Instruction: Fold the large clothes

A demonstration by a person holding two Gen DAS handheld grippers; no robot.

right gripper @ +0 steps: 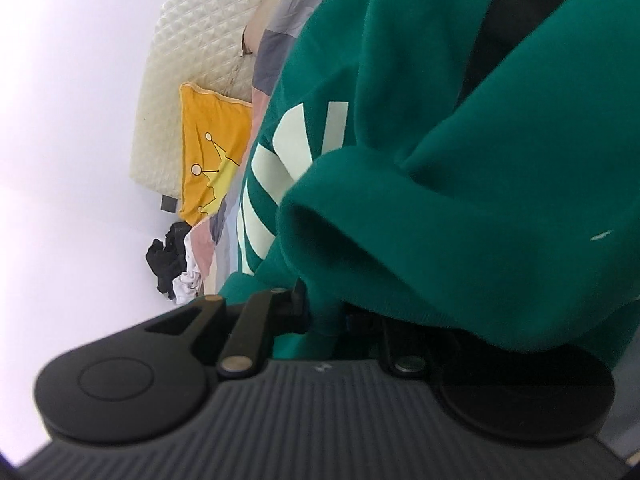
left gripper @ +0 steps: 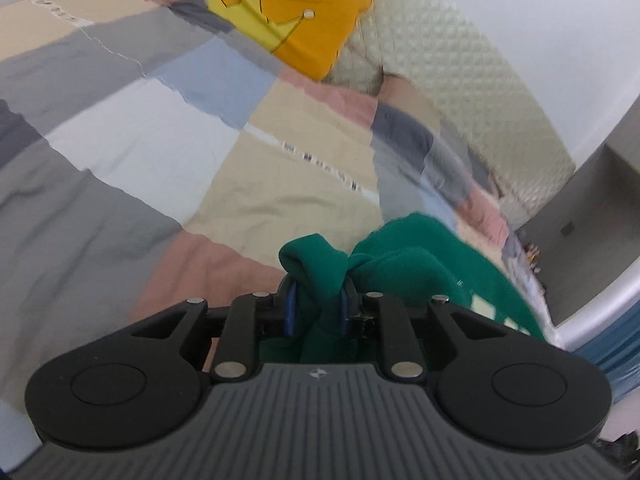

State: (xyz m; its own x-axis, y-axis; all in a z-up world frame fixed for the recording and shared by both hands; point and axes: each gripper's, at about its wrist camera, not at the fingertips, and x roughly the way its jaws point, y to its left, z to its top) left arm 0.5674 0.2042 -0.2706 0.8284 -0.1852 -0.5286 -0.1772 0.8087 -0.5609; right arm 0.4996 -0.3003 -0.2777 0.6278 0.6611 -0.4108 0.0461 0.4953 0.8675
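Left wrist view showed the left gripper [left gripper: 320, 304] clamped on a bunch of green sweatshirt [left gripper: 420, 264] trailing rightward over the bed [left gripper: 160, 140], toward the right gripper [right gripper: 324, 316], likewise gripping it.

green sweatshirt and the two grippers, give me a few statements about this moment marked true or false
1. The left gripper is shut on a bunch of the green sweatshirt. True.
2. The sweatshirt is plain, with no print. False: pale block shapes are printed on it.
3. The cushion at the head of the bed is orange with a yellow crown. True.
4. The right gripper is open and holds nothing. False: green cloth sits between its fingers and drapes over them.
5. The bed cover is one solid white. False: it is a patchwork of grey, beige, pink and blue blocks.
6. A quilted cream headboard stands behind the cushion. True.
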